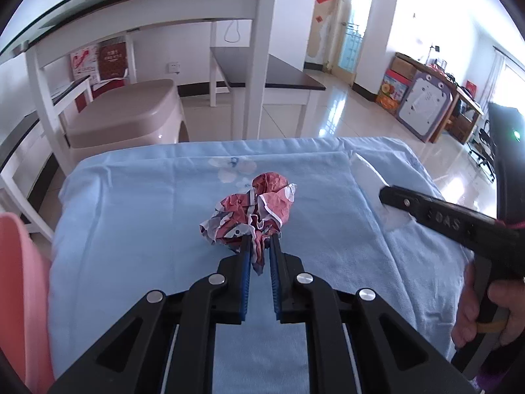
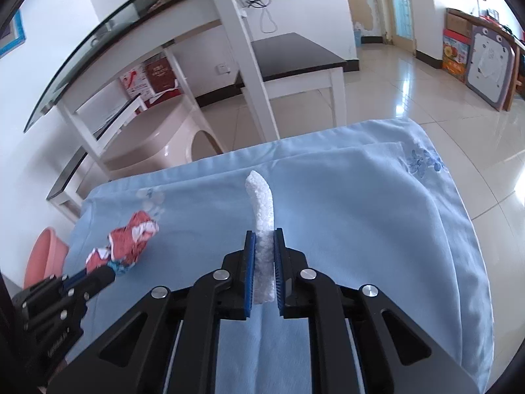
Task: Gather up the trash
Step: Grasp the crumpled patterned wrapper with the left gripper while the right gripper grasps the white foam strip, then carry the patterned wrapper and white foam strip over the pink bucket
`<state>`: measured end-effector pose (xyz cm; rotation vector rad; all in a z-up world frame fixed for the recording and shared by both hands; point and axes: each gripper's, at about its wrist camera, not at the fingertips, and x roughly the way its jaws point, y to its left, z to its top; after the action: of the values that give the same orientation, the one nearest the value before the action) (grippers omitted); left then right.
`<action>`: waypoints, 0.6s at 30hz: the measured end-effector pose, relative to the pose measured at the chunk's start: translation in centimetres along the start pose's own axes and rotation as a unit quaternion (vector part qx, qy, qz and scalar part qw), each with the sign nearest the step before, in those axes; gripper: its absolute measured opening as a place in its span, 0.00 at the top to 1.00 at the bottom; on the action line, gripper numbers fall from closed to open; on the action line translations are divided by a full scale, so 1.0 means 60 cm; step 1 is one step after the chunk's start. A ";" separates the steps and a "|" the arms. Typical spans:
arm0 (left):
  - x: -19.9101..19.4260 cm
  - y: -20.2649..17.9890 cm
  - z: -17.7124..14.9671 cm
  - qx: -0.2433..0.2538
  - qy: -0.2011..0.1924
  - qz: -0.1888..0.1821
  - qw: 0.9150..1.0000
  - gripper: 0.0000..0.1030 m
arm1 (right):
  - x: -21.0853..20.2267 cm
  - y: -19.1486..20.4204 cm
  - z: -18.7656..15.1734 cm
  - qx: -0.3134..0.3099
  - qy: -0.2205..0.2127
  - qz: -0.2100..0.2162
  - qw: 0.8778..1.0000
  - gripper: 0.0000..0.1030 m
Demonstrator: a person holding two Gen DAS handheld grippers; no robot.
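Both my grippers hold trash over the blue cloth.
My left gripper pinches the crumpled paper; my right gripper clamps the foam strip.

The cloth is soft, matt blue fabric, lightly creased. The wrapper is crumpled paper, red and white print, with sharp creases. The foam is white, grainy and matt. The fingers are matt black plastic with ribbed blue pads and shiny metal rivets. The floor is glossy tile. The basin looks like smooth pink plastic. The glass top is clear and reflective.
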<state>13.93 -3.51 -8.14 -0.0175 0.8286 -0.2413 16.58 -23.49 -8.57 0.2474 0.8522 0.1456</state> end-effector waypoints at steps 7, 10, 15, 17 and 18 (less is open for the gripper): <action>-0.045 0.017 -0.019 -0.020 -0.008 0.017 1.000 0.90 | -0.062 0.037 -0.034 -0.025 -0.003 0.043 0.999 0.89; -0.065 0.029 -0.030 -0.034 -0.008 0.028 0.999 0.90 | -0.087 0.063 -0.055 -0.036 0.003 0.068 0.997 0.89; -0.100 0.047 -0.052 -0.048 -0.013 0.045 0.998 0.90 | -0.105 0.101 -0.090 -0.056 0.019 0.089 0.994 0.89; -0.112 0.053 -0.060 -0.051 -0.017 0.051 0.997 0.90 | -0.108 0.115 -0.101 -0.064 0.026 0.092 0.993 0.89; -0.122 0.057 -0.066 -0.054 -0.019 0.055 0.997 0.90 | -0.109 0.121 -0.108 -0.066 0.030 0.094 0.993 0.89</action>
<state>6.96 1.74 -5.89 -0.0770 0.8010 -0.0931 7.23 -16.97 -5.94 0.2002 0.8751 0.3848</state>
